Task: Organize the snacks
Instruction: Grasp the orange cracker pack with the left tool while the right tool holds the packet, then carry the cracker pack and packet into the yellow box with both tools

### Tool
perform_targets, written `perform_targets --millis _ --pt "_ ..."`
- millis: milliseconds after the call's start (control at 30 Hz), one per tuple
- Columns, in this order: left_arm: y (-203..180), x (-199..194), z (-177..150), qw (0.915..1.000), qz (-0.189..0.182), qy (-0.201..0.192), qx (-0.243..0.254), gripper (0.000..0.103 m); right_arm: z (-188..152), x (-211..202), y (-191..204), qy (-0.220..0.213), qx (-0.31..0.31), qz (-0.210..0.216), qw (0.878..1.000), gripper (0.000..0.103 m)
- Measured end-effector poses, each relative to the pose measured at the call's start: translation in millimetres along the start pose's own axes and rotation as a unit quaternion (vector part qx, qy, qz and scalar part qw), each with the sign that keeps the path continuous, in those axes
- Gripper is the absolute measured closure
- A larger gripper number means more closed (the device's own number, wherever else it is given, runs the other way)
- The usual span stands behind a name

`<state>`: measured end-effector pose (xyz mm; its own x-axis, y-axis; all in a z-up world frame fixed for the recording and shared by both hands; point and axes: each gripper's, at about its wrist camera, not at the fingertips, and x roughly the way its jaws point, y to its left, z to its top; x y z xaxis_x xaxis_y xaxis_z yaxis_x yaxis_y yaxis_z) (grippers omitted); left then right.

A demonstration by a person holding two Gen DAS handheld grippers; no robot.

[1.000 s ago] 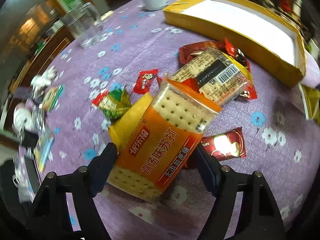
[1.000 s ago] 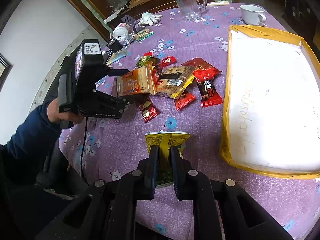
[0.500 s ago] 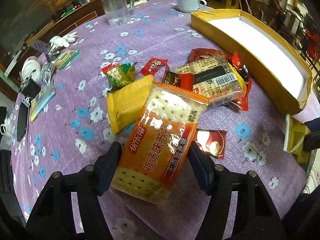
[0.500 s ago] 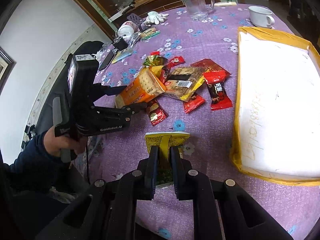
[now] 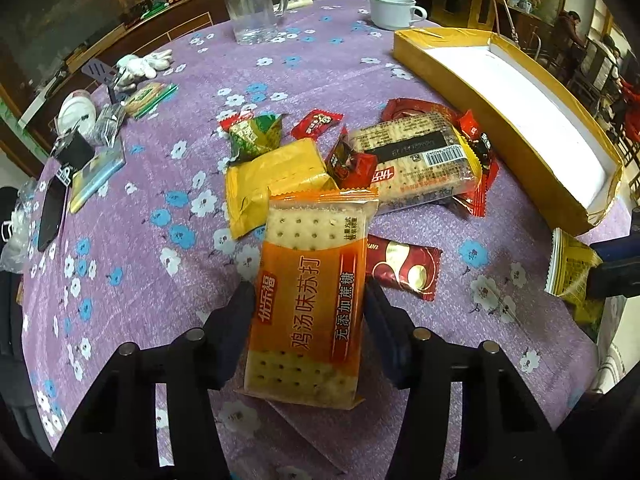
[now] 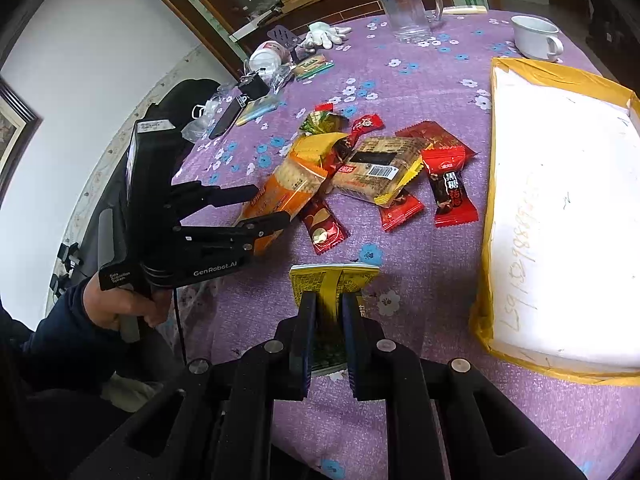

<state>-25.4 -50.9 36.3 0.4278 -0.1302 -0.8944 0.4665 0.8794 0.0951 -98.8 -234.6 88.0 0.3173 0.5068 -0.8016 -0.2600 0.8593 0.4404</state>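
Observation:
My left gripper [image 5: 310, 300] is shut on an orange cracker pack [image 5: 312, 304] and holds it above the purple flowered table; it also shows in the right wrist view [image 6: 266, 208]. My right gripper [image 6: 328, 312] is shut on a yellow snack packet [image 6: 332, 282], seen at the right edge of the left wrist view [image 5: 572, 268]. Loose snacks lie in a pile: a yellow pack [image 5: 276, 180], a clear cracker pack [image 5: 420, 160], a green packet [image 5: 254, 134], several red candy wrappers [image 5: 402, 266]. A shallow yellow box [image 5: 472, 92] with a white floor lies at the right.
A glass mug [image 5: 252, 4] and a white cup [image 5: 394, 10] stand at the far side. A phone [image 5: 50, 216], a white glove [image 5: 140, 66] and small clutter lie at the left edge. The box also shows in the right wrist view [image 6: 486, 208].
My left gripper has swung with the cracker pack, turning it upright and lifting it back from the pile. My right gripper holds its packet still.

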Motion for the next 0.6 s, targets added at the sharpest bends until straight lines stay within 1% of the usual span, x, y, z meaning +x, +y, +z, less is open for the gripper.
perform_targets --millis 100,200,267,300,333,400,433,533,600 --pt "0.9 0.2 -1.2 1.0 -0.005 0.005 -0.004 0.049 0.4 0.8 -1.1 0.001 -0.001 0.003 1.0 0.09" --pt "6.7 -0.5 -2.3 0.9996 -0.017 0.005 -0.022 0.048 0.7 1.7 -2.2 0.004 0.0 0.004 1.0 0.09" --pt "10.5 -0.8 -2.2 0.9992 -0.03 0.007 -0.026 0.043 0.8 1.7 -1.8 0.004 -0.003 0.005 1.0 0.09" --pt "11.5 -0.8 -1.6 0.9992 -0.028 0.009 -0.027 0.036 0.9 1.7 -1.7 0.004 -0.003 0.005 1.0 0.09" --pt "13.4 -0.3 -0.8 0.9993 -0.021 0.011 -0.029 0.033 1.0 1.8 -2.1 0.004 -0.003 0.006 1.0 0.09" --pt "17.6 2.2 0.2 0.9989 -0.028 0.014 -0.035 0.032 0.6 1.5 -2.7 0.003 -0.003 0.006 1.0 0.09" --pt "20.8 6.0 1.0 0.9984 -0.037 0.02 -0.038 0.031 0.7 0.9 -2.9 0.002 -0.004 0.007 1.0 0.089" --pt "24.4 17.8 2.8 0.9972 -0.045 0.041 -0.043 0.03 0.4 -0.5 -3.5 0.0 -0.004 0.007 1.0 0.09" --pt "23.5 22.0 2.9 0.9975 -0.04 0.038 -0.045 0.03 0.6 -2.0 -4.7 -0.003 -0.002 0.008 1.0 0.09"
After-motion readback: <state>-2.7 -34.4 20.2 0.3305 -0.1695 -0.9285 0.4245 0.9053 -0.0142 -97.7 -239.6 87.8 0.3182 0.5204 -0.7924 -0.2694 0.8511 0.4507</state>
